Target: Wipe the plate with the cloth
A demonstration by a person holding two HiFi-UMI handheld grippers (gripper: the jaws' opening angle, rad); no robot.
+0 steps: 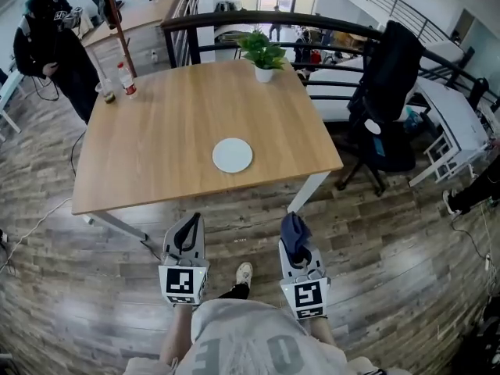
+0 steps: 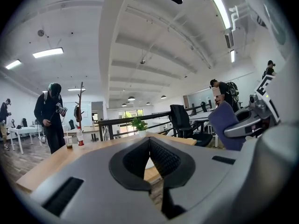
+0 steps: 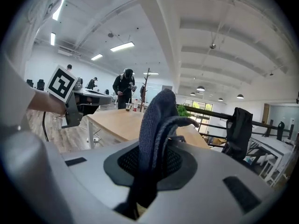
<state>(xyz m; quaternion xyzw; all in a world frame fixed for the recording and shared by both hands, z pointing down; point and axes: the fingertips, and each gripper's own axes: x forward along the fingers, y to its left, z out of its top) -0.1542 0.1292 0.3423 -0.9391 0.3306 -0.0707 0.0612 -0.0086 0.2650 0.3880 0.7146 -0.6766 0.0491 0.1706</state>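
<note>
The right tool (image 1: pixel 298 250) is clamping the cloth (image 3: pixel 156 120), seemingly by one fold, risking slippage; the closed, empty left tool (image 1: pixel 186 233) is leaving the plate (image 1: pixel 233 155) unsteadied.

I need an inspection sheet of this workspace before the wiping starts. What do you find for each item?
Surface: light wooden table, no spills seen.
Job's things: white plate near the table's front edge, nothing on it; dark blue cloth in the right gripper.
Clutter: potted plant, bottle, cup, all at the far side.
Grippers: left gripper shut, empty; right gripper shut on the cloth; both over the floor, short of the table.
Cables: cable on the floor, left.
Surroundings: person, chair, railing.
</note>
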